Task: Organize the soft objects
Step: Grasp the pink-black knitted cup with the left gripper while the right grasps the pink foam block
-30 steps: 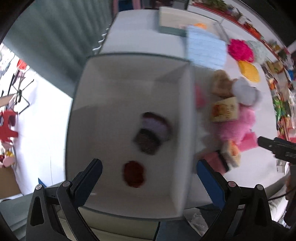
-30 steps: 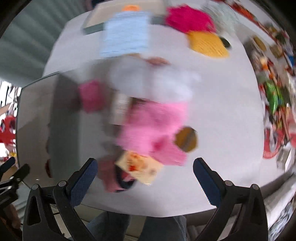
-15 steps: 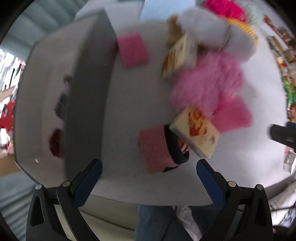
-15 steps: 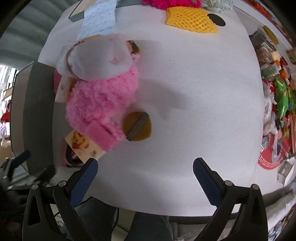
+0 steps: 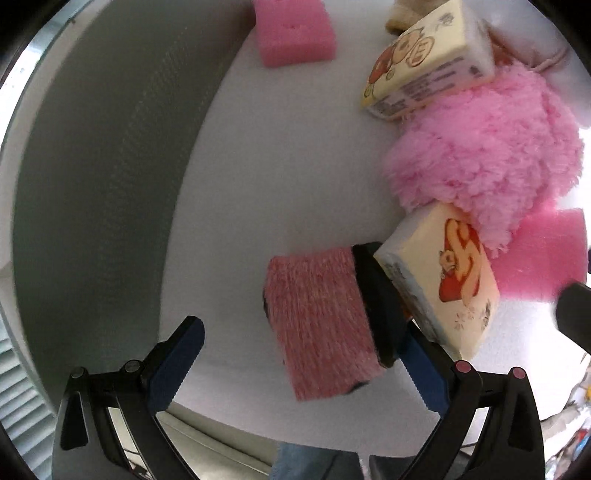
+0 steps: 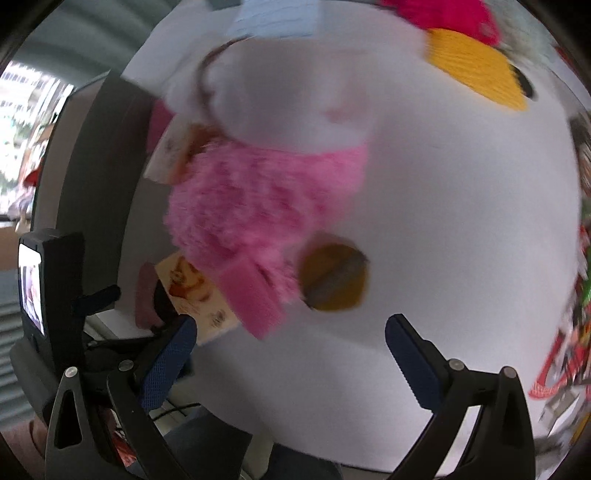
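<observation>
My left gripper [image 5: 299,354] is open, low over the white table, with a pink knitted roll with a black end [image 5: 325,325] lying between its fingers. A cream tissue pack [image 5: 443,284] leans on the roll. Behind it lie a fluffy pink plush [image 5: 484,151], a second tissue pack [image 5: 424,62] and pink sponges [image 5: 295,33] [image 5: 543,254]. The grey box wall [image 5: 103,155] stands at left. My right gripper [image 6: 291,354] is open and empty above the table, near the plush [image 6: 258,199], a pink sponge [image 6: 251,295] and a round brown pad [image 6: 336,277].
A white plush [image 6: 288,85] lies behind the pink one. A yellow net pad [image 6: 476,70], a magenta pom [image 6: 443,11] and a blue cloth [image 6: 277,18] sit at the far side. Snack packets [image 6: 576,295] line the right edge. The left hand-held unit [image 6: 48,291] is at left.
My left gripper has swung from over the box to the table and dropped close around the knitted roll. My right gripper has moved nearer the pink plush pile.
</observation>
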The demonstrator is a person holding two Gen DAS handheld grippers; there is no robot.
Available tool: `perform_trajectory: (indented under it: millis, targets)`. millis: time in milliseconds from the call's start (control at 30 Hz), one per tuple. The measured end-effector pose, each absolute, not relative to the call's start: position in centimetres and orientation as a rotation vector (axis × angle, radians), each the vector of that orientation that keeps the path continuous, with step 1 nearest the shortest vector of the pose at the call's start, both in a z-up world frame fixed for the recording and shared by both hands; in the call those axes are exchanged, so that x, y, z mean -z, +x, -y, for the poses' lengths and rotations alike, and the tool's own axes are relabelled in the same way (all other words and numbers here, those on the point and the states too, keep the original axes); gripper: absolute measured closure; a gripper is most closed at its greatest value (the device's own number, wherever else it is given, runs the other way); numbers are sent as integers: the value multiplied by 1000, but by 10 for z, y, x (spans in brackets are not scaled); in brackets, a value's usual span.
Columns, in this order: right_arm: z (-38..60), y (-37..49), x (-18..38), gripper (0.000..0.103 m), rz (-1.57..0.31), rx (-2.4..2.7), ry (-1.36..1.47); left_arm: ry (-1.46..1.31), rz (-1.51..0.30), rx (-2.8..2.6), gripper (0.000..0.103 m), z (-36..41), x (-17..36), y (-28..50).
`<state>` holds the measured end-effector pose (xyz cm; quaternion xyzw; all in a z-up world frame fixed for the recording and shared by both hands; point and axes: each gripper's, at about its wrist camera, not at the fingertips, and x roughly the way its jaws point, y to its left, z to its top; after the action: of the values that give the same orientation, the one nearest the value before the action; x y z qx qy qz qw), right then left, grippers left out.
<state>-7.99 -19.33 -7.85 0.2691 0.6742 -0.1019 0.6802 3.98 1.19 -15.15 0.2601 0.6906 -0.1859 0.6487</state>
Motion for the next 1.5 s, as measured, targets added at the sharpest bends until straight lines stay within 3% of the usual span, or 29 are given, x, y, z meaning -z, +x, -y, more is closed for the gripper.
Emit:
perform_trajectory:
  millis: [33,67,100,133,267,500,533,567,633,867,1067,1133,1233,1300,1367,1433,1500]
  targets:
    - [190,-73,82,12,-1514,210,590,578,-1578,423,1,-13,152,42]
    - [187,-65,88,33,-1527,197,580,570,-1586,425,1,-15,153,45]
    - [185,-62,93,45,-1550,192,581,567,-1591,427,0,-16,154,47]
    - [187,-63,100,68,-1572,187,608,556,-1602,433,0,-18,156,50]
    - [213,-88,99,75,-1536,230,741,443,-1713,422,0,-32,166,69]
    - [287,-172,101,74,-1452,415,980,576,-1604,466,0,-16,156,67]
    - [296,-183,106,63,-1452,434,1018,594,-1592,478,0,-13,156,65]
    - [302,-192,108,38,-1463,466,1033,610,-1579,483,0,-9,155,64]
    - [311,-205,107,20,-1478,533,999,637,-1538,476,0,-4,154,65]
    - [295,-188,108,19,-1554,518,738,578,-1584,468,0,-15,162,77]
    - [272,-130,130,19,-1564,499,686,504,-1641,451,0,-32,174,93]
    - [271,-122,133,10,-1566,509,693,501,-1642,453,0,-45,172,99]
    - [269,-112,137,9,-1587,524,641,496,-1636,451,0,-44,171,99]
    - [268,-106,137,11,-1604,531,615,499,-1641,449,0,-42,170,94]
    - [268,-104,133,25,-1615,551,575,500,-1658,440,0,-46,172,87]
    - [260,-106,131,30,-1609,544,568,500,-1662,423,2,-36,168,80]
    - [259,-116,130,30,-1623,533,598,498,-1649,446,14,-29,163,78]
